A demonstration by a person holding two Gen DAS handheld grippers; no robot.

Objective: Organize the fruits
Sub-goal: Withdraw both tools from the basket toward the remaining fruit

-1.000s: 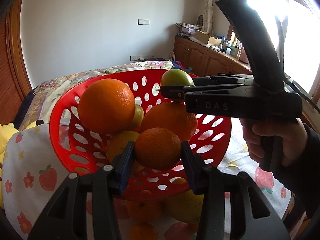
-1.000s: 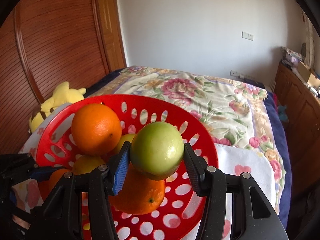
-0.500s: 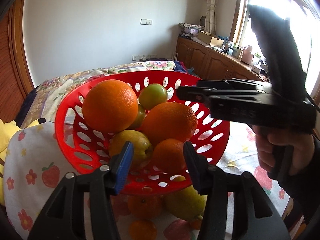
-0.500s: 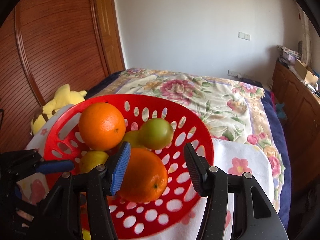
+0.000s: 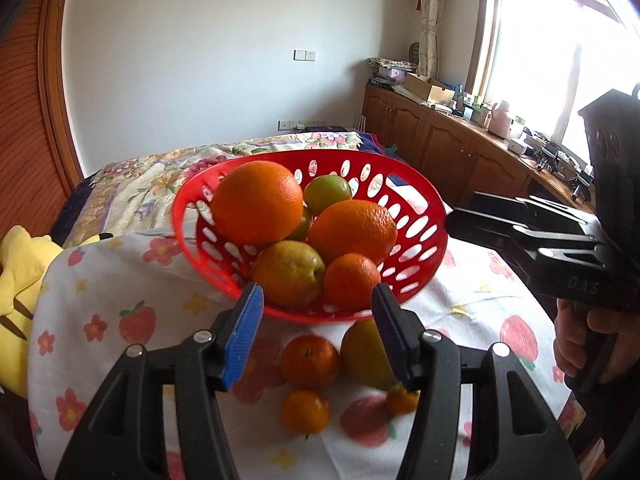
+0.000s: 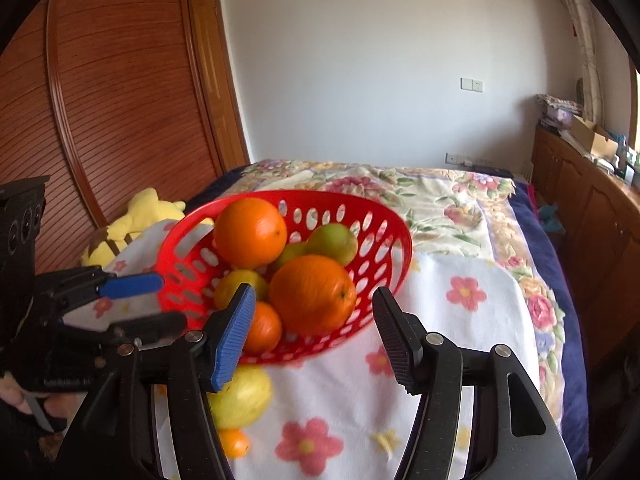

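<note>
Both grippers withdrawn, fruit left in basket (image 5: pixel 420 204)

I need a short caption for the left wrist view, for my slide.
Open left claw before a red basket of oranges and green fruit, more fruit loose on the floral cloth.

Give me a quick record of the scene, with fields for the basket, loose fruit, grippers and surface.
basket: red basket holding two large oranges, a small orange, a yellow fruit and green fruits
loose fruit: yellow fruit and three small oranges on the cloth in front of the basket
left gripper: open, empty
right gripper: open, empty
surface: floral cloth on a bed
</note>
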